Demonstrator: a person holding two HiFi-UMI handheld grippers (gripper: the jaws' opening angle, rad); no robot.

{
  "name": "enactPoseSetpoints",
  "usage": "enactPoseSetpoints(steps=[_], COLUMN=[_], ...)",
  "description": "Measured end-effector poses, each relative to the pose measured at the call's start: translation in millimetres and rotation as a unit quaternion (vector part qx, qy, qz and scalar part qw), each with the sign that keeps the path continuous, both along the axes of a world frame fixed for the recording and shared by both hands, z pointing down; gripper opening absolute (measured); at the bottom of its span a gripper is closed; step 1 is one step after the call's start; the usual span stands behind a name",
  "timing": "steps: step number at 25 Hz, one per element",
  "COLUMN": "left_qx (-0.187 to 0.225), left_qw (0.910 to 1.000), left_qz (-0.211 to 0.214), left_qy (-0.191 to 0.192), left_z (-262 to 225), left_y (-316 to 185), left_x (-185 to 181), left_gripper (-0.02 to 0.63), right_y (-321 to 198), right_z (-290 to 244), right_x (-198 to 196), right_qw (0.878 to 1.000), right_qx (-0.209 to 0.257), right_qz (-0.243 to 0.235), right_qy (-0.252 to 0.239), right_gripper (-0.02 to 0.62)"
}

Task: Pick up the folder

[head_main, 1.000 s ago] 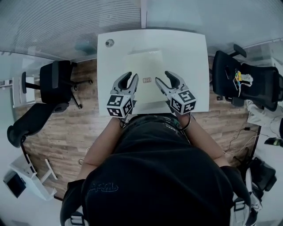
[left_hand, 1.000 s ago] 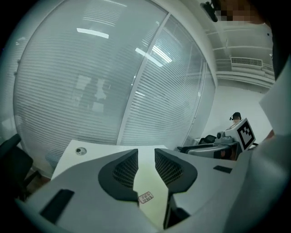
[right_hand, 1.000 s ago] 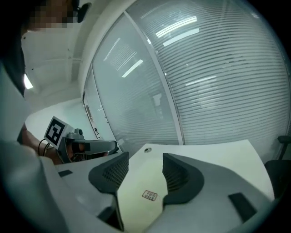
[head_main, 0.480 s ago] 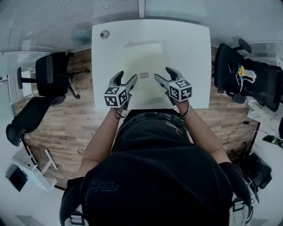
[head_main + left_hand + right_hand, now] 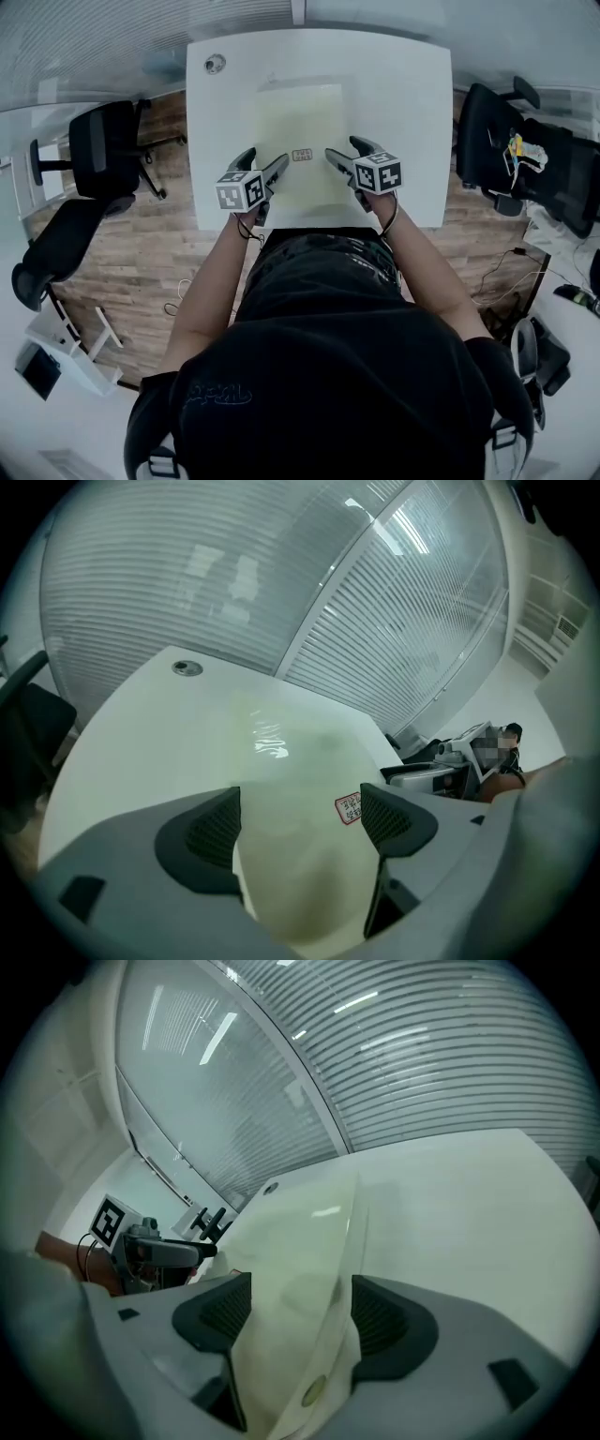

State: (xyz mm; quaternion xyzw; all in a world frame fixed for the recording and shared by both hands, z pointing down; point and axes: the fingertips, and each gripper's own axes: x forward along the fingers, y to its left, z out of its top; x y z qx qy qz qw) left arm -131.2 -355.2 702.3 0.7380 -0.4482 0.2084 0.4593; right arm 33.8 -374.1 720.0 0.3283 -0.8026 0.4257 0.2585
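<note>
From my head view the pale folder [image 5: 300, 131] just lies flat mid-surface [image 5: 408, 112]. Only the gripper views show my left gripper [image 5: 300, 813] and right gripper [image 5: 300, 1302] opening, released, with the folder between the jaws.

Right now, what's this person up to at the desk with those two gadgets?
A person at a white desk holds a claw in each hand. A pale yellow folder lies on the desk. The left claw is at the folder's near left side and the right claw at its near right. The jaws of both are opening, with the folder between them but not squeezed. It looks like the folder is not yet picked up.
</note>
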Motion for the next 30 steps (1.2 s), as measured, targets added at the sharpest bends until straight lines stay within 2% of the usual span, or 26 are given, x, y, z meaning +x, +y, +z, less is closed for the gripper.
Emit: enactPoseSetpoints(steps=[14, 20, 30], left_qx=[-0.007, -0.027, -0.052], left_qw=[0.9995, 0.9994, 0.9985], left_qz=[-0.002, -0.013, 0.008], left_qy=[-0.03, -0.018, -0.012], left_z=[7.0, 20.6, 38.6], left_y=[-8.1, -9.1, -8.8], left_x=[-13.6, -15.3, -9.0], left_gripper=[0.4, 0.4, 0.4], right_y=[2.1, 2.7, 3.9], right_z=[19.7, 22.6, 28.5], right_x=[-2.7, -3.3, -5.0], right_qw=[1.0, 0.999, 0.998], right_qx=[-0.019, -0.025, -0.048], right_qz=[-0.017, -0.026, -0.031], right_qy=[0.009, 0.005, -0.018], right_gripper=[0.328, 0.333, 0.345])
